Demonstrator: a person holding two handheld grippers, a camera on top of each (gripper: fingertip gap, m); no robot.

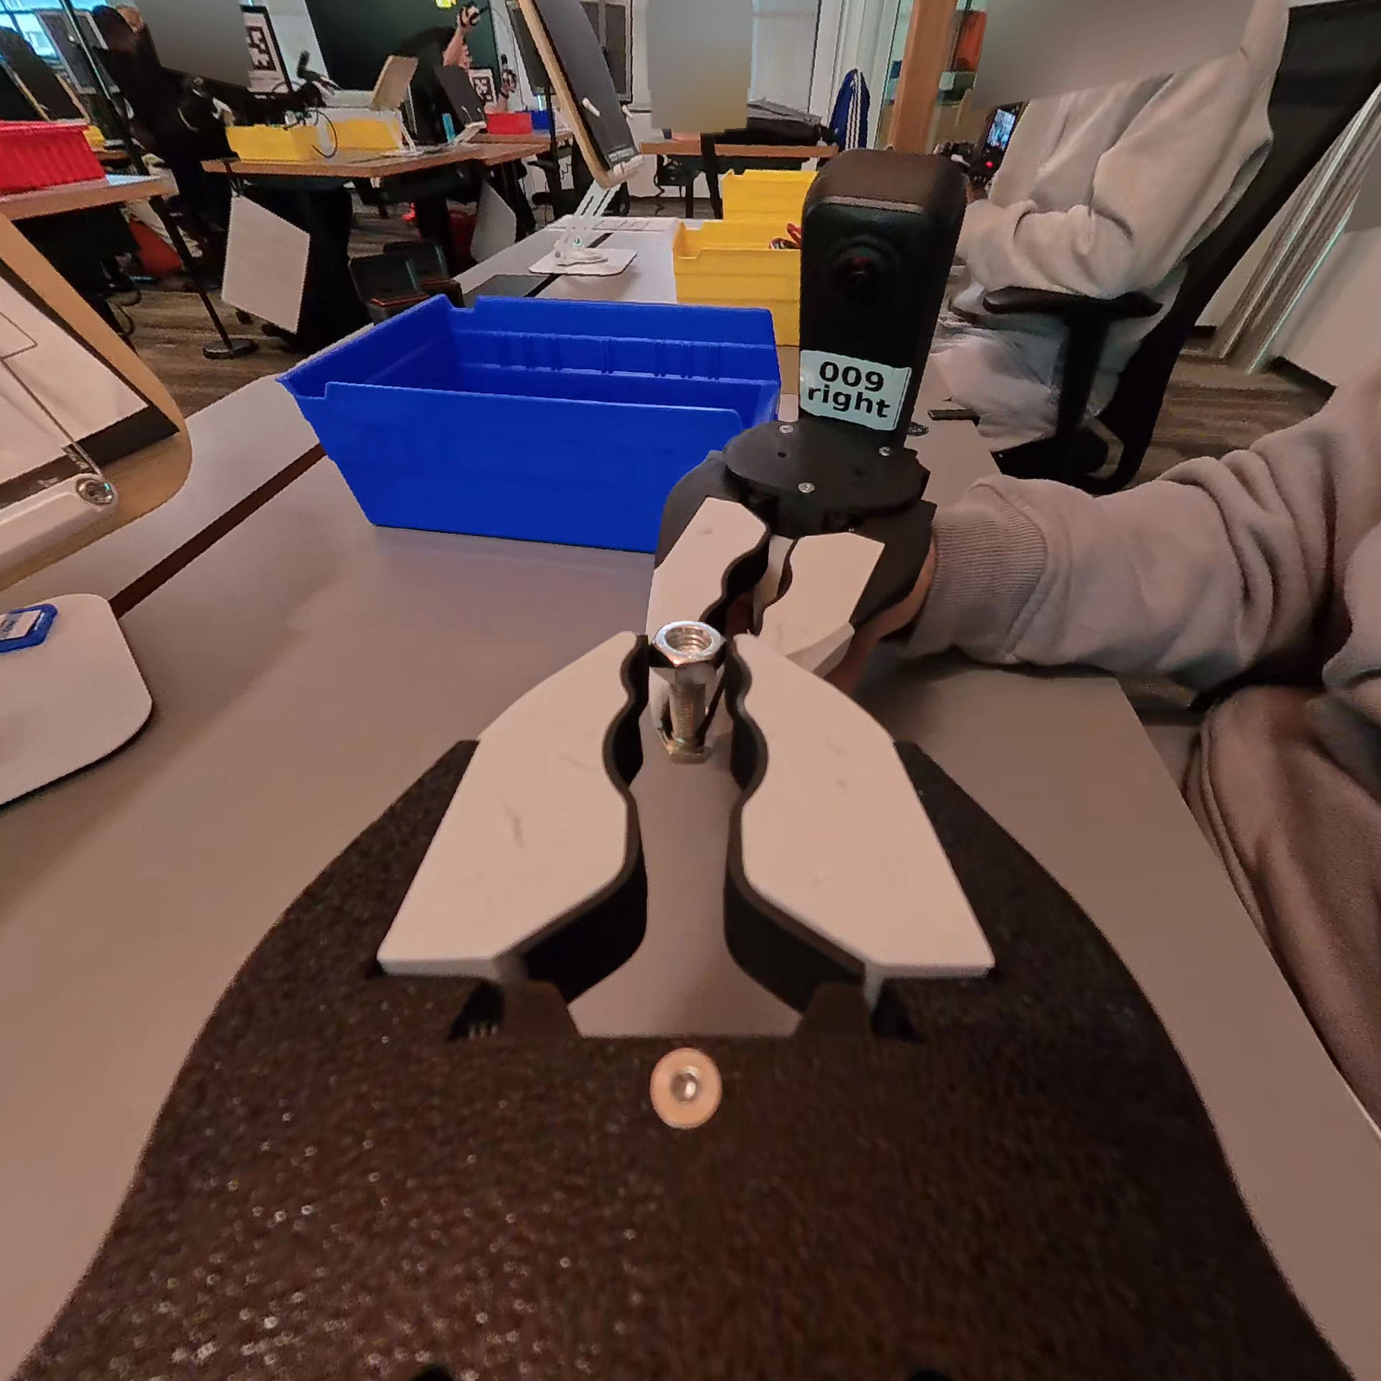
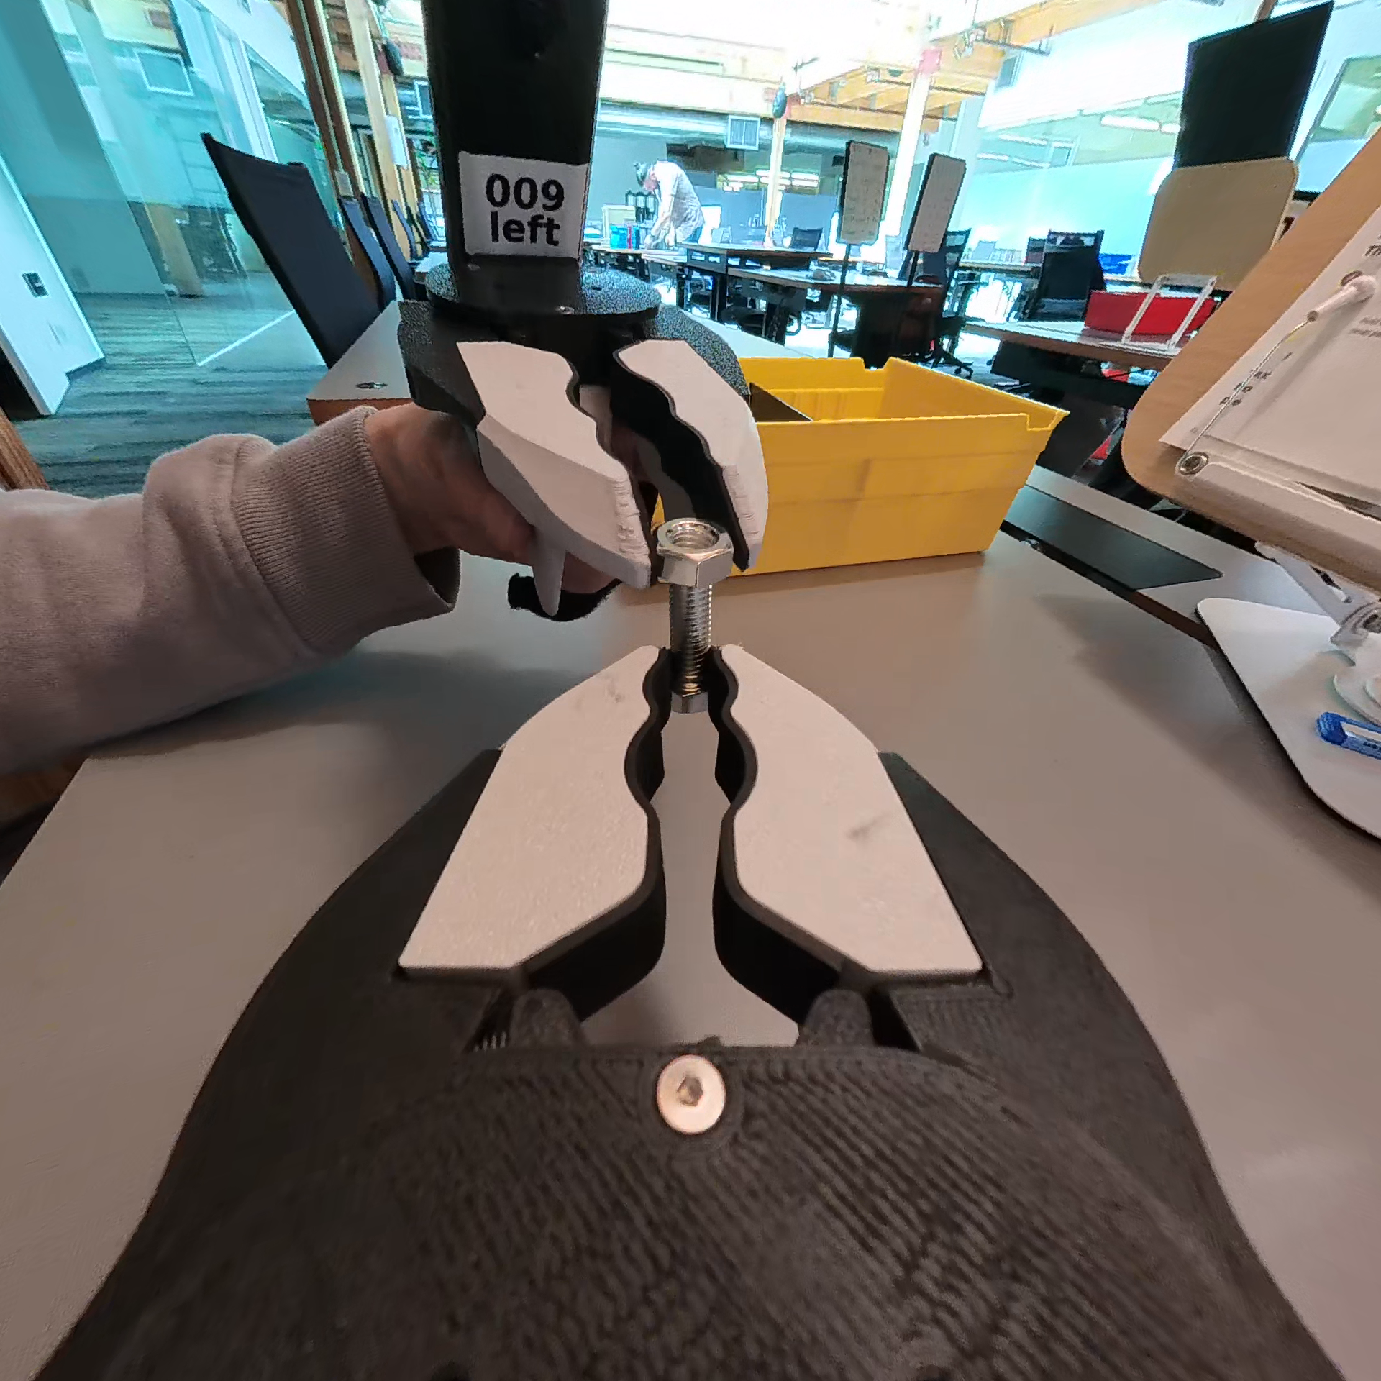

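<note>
Above a grey worktop [image 2: 971, 710], the left claw [image 1: 686, 650] pinches a steel nut [image 1: 686, 647] atop a stiff, likely slippery bolt [image 2: 687, 643] clamped low on its threads by the right claw [image 2: 689, 672].

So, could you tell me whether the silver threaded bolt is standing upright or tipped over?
Upright: the silver threaded bolt stands vertical, head down, shank clamped in the right tongs, with the silver hex nut on top.
</note>
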